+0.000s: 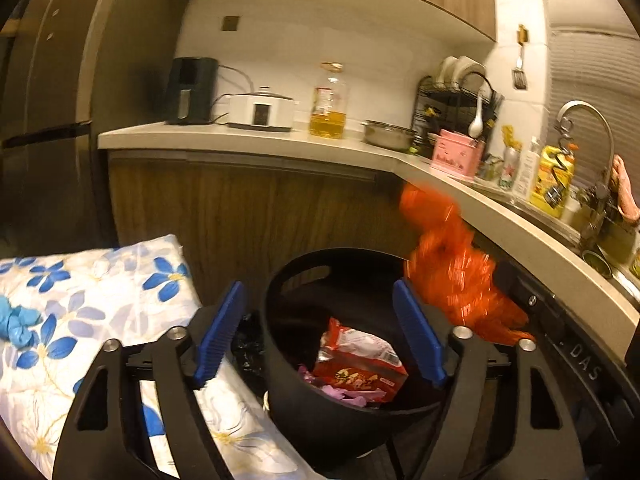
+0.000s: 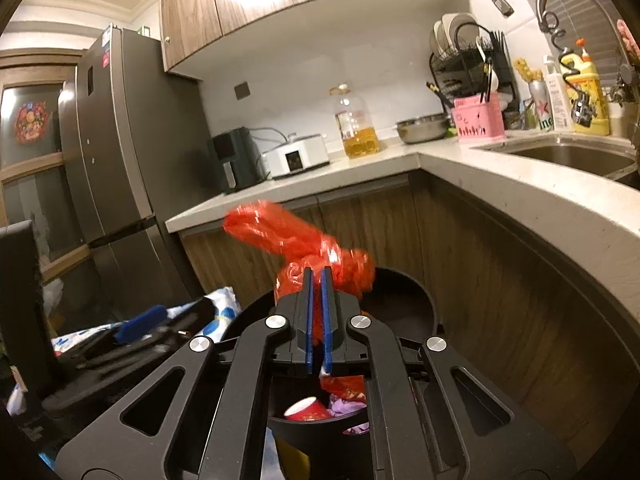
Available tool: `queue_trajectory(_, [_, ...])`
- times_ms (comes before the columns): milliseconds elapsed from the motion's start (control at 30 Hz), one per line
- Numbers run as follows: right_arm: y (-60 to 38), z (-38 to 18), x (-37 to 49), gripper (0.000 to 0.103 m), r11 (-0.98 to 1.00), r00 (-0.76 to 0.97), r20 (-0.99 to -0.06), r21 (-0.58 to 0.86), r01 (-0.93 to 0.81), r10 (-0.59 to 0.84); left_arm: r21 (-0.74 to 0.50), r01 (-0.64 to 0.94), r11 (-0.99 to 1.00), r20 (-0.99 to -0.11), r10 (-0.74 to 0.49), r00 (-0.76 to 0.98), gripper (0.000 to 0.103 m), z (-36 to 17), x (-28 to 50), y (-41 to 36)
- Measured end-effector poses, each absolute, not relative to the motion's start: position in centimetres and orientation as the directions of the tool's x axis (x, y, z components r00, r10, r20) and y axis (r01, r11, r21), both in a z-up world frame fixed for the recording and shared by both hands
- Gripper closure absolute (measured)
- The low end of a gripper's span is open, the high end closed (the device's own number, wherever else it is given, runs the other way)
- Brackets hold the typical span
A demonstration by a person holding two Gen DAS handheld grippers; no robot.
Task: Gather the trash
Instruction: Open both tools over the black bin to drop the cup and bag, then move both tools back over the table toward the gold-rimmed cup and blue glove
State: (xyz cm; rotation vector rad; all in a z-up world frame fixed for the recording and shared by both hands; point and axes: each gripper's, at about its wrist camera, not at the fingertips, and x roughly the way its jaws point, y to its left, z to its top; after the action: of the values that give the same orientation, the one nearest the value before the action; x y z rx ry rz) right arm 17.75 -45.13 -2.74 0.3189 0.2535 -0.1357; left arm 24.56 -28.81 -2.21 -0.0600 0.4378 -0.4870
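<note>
A black trash bin [image 1: 280, 360] stands on the floor by the counter; it also shows in the right wrist view [image 2: 404, 300]. Inside lie a red snack wrapper [image 1: 356, 364], purple scraps and a red paper cup [image 2: 308, 410]. My right gripper [image 2: 317, 276] is shut on a red plastic bag [image 2: 276, 228] and holds it above the bin. The bag shows blurred in the left wrist view [image 1: 452, 264], at the bin's right rim. My left gripper [image 1: 320, 304] is open and empty, its fingers either side of the bin's near rim.
A blue-flowered cloth [image 1: 96, 292] with a blue glove [image 1: 16, 324] lies left of the bin. The counter [image 1: 248, 142] carries an oil bottle [image 1: 328, 108], appliances, a steel bowl and a dish rack. A sink [image 2: 568, 156] is at right, a fridge [image 2: 116, 152] at left.
</note>
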Motion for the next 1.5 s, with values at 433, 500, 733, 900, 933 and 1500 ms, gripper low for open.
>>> queue_trajectory(433, [-43.3,-3.1,16.3,0.042,0.947,0.949,-0.28,0.239,0.214,-0.144,-0.134,0.241,0.961,-0.451,-0.276,0.849,0.008,-2.6,24.0,-24.0])
queue_trajectory(500, [-42.7,-3.0,15.8,0.036,0.949,0.949,-0.277,0.229,0.215,-0.149,-0.129,0.214,0.968,-0.46,-0.25,0.852,0.008,-2.6,23.5,-23.2])
queue_trajectory(733, [-40.0,-2.9,14.3,0.028,0.96,0.953,-0.273,0.204,0.19,-0.131,-0.108,0.153,0.982,-0.474,-0.187,0.861,0.006,-2.5,21.7,-20.7])
queue_trajectory(900, [-38.4,-2.7,13.4,0.026,0.963,0.956,-0.272,0.21,0.167,-0.107,-0.098,0.12,0.988,-0.466,-0.152,0.872,0.006,-2.2,20.3,-19.0])
queue_trajectory(933, [-38.0,-2.7,13.3,0.026,0.964,0.957,-0.272,0.211,0.163,-0.102,-0.096,0.115,0.989,-0.463,-0.146,0.874,0.006,-2.1,20.1,-18.7])
queue_trajectory(1500, [-29.7,-3.1,14.7,0.026,0.982,0.956,-0.293,0.184,0.042,0.014,-0.102,-0.036,0.994,-0.465,-0.015,0.885,0.006,-2.7,18.2,-9.6])
